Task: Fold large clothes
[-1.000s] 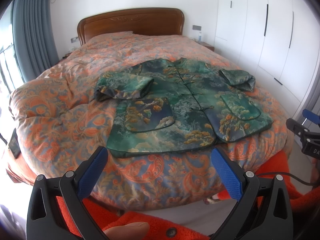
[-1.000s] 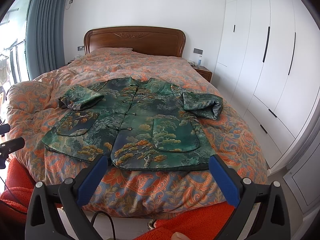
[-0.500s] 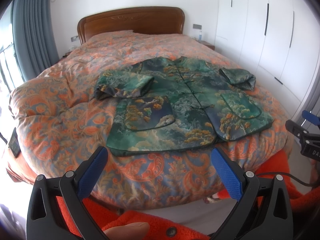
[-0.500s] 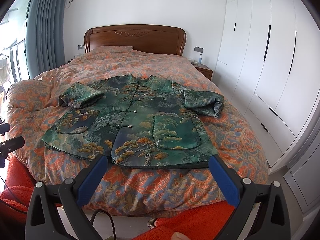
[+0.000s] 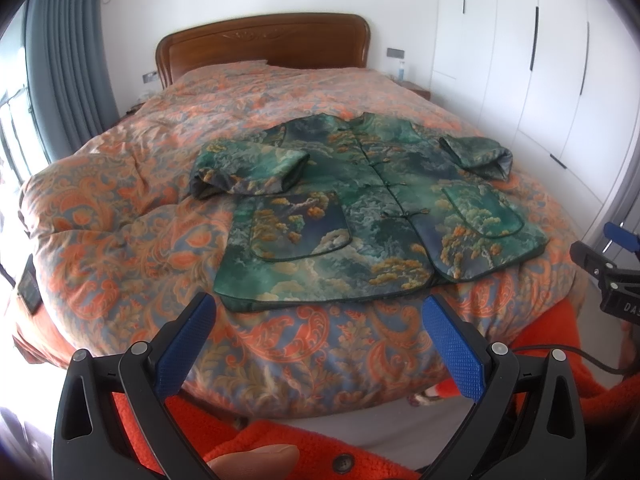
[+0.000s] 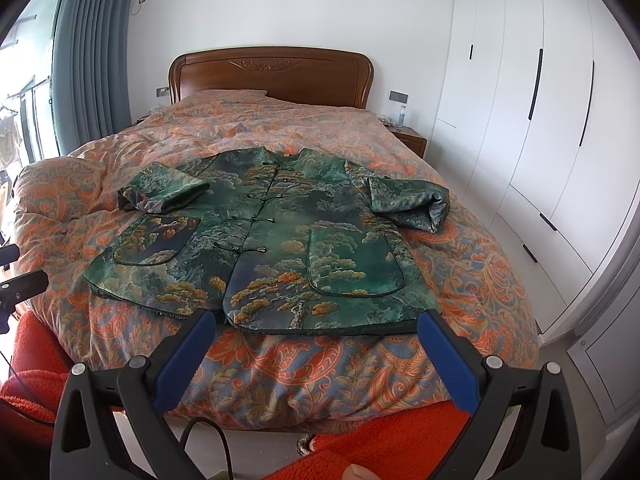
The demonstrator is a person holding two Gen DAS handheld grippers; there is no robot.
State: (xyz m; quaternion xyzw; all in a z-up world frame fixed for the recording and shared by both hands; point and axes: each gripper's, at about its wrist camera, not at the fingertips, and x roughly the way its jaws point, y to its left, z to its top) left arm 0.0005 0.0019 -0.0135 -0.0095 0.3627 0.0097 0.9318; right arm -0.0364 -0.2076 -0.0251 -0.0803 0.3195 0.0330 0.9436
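A green brocade jacket (image 5: 372, 208) (image 6: 264, 248) with pine and cloud patterns lies spread face up on the bed, buttoned down the middle. Both short sleeves are folded in at the shoulders. My left gripper (image 5: 320, 316) hangs open just short of the jacket's hem, near its left half, with nothing between the blue pads. My right gripper (image 6: 316, 332) stands open too, at the hem's right half, its tips just overlapping the hem edge in this view. The right gripper also shows at the right edge of the left wrist view (image 5: 600, 264).
The bed carries an orange paisley quilt (image 5: 120, 216) (image 6: 460, 280) and a wooden headboard (image 6: 272, 76). White wardrobe doors (image 6: 532, 120) line the right wall. Grey curtains (image 6: 92, 52) hang at the left. The person's orange sleeves (image 6: 28, 364) fill the lower edges. A dark phone-like item (image 5: 30, 286) lies at the bed's left edge.
Both grippers have crept slightly closer to the foot of the bed, so the jacket's hem sits nearer their tips. The jacket has not moved, and the jaws stay apart.
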